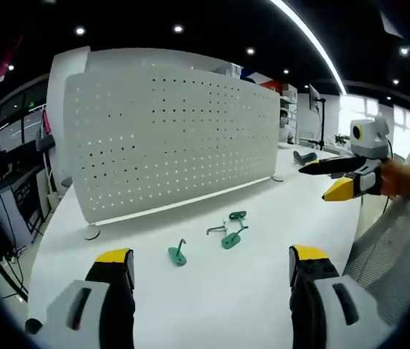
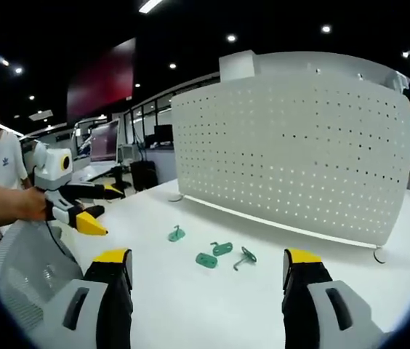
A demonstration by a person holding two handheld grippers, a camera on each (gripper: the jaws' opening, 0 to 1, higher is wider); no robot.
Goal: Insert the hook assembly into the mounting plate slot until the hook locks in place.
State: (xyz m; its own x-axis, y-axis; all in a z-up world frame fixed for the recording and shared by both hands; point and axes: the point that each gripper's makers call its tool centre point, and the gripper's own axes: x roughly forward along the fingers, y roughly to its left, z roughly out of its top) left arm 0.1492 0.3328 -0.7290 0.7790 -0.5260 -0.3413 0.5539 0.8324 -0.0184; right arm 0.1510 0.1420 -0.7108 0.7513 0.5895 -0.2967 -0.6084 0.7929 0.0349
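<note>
In the left gripper view we see our left gripper (image 1: 211,270) with jaws wide apart and empty; the green hooks (image 1: 230,228) lie flat on the white table (image 1: 263,305) just ahead, between the jaws and the upright pegboard plate (image 1: 169,138); the right gripper (image 1: 339,178), nearly closed and empty, hovers well right. In the right gripper view the right gripper (image 2: 208,273) gapes empty; the hooks (image 2: 216,254) lie ahead; neither seems clearly nearer.

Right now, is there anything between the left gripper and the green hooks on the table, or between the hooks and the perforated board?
Nothing visible blocks either path. The left gripper is open above bare table, the green hooks lie loose ahead of it, and only bare table separates them from the perforated board.
</note>
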